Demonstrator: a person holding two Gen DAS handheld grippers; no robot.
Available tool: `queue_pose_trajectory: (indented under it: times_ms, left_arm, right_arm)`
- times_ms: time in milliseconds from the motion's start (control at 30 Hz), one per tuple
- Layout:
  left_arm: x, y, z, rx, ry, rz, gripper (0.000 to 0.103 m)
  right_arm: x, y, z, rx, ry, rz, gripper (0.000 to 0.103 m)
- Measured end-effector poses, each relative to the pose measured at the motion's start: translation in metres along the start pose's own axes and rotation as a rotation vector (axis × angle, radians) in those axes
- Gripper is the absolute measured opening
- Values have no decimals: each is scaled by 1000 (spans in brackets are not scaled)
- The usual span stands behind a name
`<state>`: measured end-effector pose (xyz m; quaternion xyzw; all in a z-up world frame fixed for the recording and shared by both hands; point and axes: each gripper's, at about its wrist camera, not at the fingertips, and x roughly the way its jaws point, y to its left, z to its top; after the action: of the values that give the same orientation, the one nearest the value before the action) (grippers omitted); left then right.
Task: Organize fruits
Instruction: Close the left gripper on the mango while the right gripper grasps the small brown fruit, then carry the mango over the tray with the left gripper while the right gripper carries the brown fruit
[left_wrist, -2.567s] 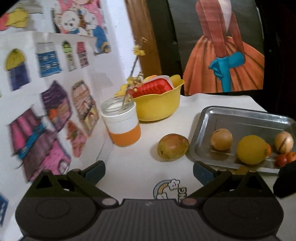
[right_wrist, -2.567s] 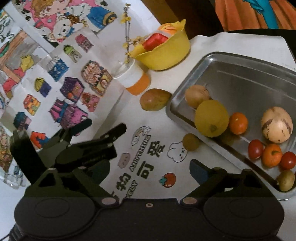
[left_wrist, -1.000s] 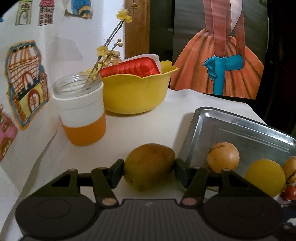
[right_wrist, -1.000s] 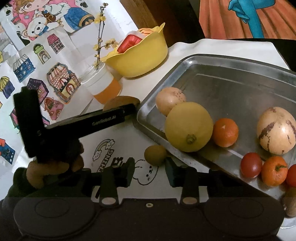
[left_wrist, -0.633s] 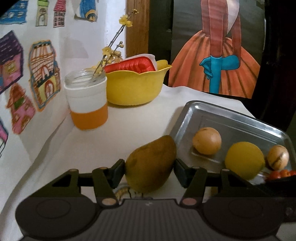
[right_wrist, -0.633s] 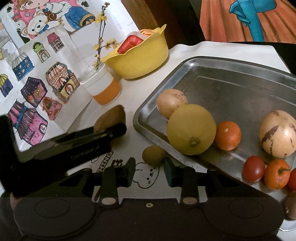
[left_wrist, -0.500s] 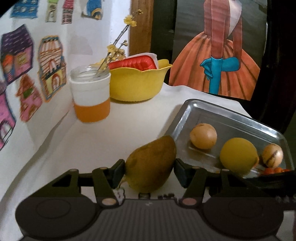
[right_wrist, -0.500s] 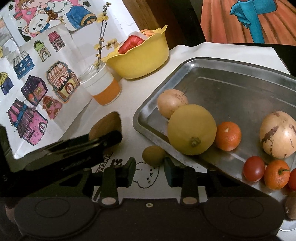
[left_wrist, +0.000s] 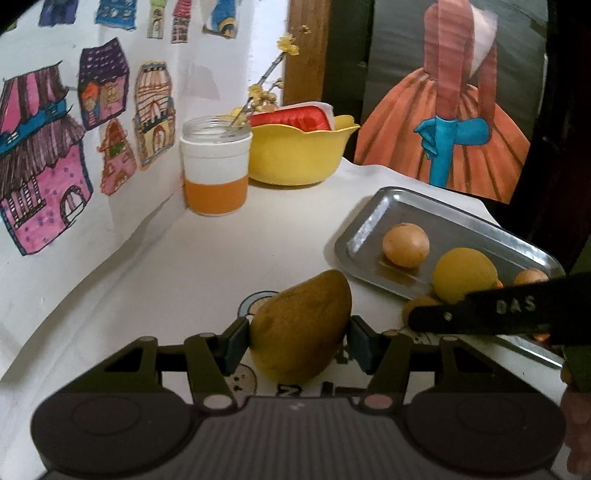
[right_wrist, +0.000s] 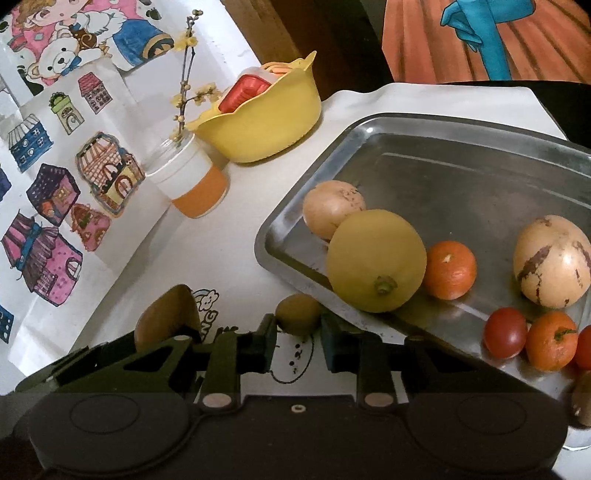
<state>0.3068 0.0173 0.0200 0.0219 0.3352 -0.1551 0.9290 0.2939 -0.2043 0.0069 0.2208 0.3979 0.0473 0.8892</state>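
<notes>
My left gripper (left_wrist: 297, 341) is shut on a green-brown mango (left_wrist: 301, 326), held tilted above the white tablecloth, left of the metal tray (left_wrist: 373, 229). From the right wrist view the mango (right_wrist: 166, 317) shows at lower left behind the left gripper's arm. My right gripper (right_wrist: 298, 345) has its fingertips pressed on either side of a small olive-green fruit (right_wrist: 298, 318) on the cloth, against the tray's near rim (right_wrist: 291, 214). Inside the tray lie a big yellow fruit (right_wrist: 376, 258), a tan fruit (right_wrist: 332, 206), a mottled tan fruit (right_wrist: 550, 258), an orange (right_wrist: 448, 269), a tomato (right_wrist: 504, 332) and a tangerine (right_wrist: 550, 339).
A yellow bowl (left_wrist: 299, 155) holding a red item and a white-and-orange jar (left_wrist: 214, 173) with a flower twig stand at the back left. A wall of drawings (left_wrist: 55, 155) closes off the left side. A painting (left_wrist: 454, 122) leans behind the table.
The left gripper closed on the mango, lifted it off the cloth and drew back from the jar. The right gripper's fingers narrowed onto the small green fruit.
</notes>
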Motion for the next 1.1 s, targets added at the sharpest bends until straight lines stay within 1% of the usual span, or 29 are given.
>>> queue_pose_trajectory:
  times_ms: [167, 400, 633, 900, 1000, 1100]
  left_arm:
    - [0, -8, -2, 5, 1, -21, 62]
    - [-4, -16, -7, 25, 2, -46, 62]
    - [-11, -23, -13, 34, 7, -52, 62]
    - [-25, -30, -23, 34, 17, -57, 62]
    - [-29, -32, -26, 30, 17, -56, 62]
    - [-30, -33, -28, 30, 12, -48, 62]
  right_arm:
    - [-4, -4, -4, -16, -2, 18, 27]
    - [-15, -6, -12, -104, 20, 55, 27]
    - [-27, -7, -22, -177, 36, 81, 27]
    - [-44, -3, -39, -334, 26, 67, 27]
    - [-45, 0, -44, -404, 9, 57, 27]
    - [-44, 2, -46, -448, -7, 55, 29]
